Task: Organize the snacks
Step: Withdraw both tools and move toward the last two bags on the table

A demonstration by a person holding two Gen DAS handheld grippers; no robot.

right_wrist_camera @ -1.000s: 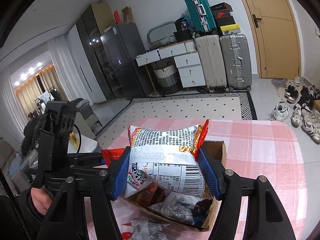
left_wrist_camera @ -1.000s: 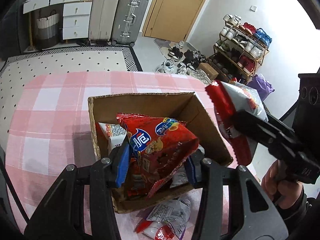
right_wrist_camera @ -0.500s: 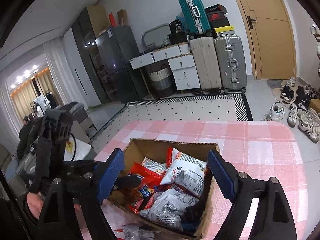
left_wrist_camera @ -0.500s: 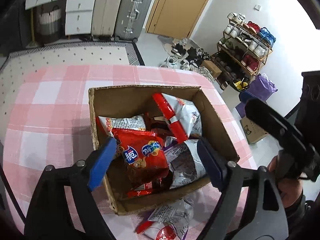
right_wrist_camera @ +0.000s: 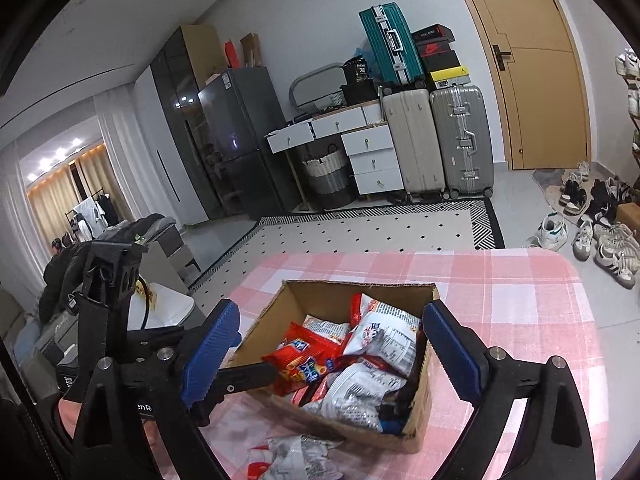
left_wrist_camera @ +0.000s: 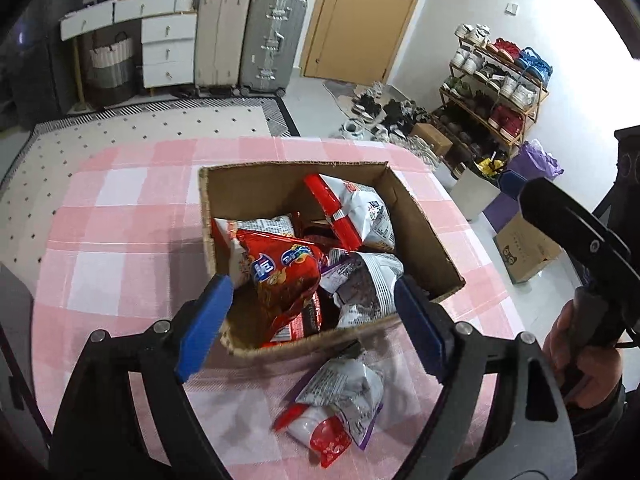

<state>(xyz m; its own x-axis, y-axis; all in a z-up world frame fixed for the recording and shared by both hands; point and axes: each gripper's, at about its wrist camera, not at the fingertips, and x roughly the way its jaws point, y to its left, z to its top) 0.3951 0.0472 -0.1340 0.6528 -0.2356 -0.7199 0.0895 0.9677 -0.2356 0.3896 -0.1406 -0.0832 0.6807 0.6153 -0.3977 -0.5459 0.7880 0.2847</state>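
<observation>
Both claws stand released with nothing between their blue pads; the left gripper (left_wrist_camera: 310, 326) hangs spread above the near wall of the cardboard box (left_wrist_camera: 424, 240), and the right gripper (right_wrist_camera: 332, 354), whose jaws have just been opening, frames the same box from the other side, with the left gripper's black finger reaching across in front of the box's near-left corner; a hand (left_wrist_camera: 580, 360) grips the right tool's handle at the edge of the left wrist view. Inside the box lies a heap of snack bags: a red bag (left_wrist_camera: 284, 276) tilted against the near-left corner, a white bag with a red edge (left_wrist_camera: 352, 208) leaning toward the far wall, and a grey-white crumpled bag (left_wrist_camera: 364, 280) on the near-right side; more packets are under them, too buried to tell apart. Outside the box, just beside its near wall, a small pile of loose packets (left_wrist_camera: 336, 408) rests on the pink checked tablecloth (left_wrist_camera: 120, 240). Behind the table, suitcases (right_wrist_camera: 436, 140) stand against the wall beside a wooden door (right_wrist_camera: 532, 60).
</observation>
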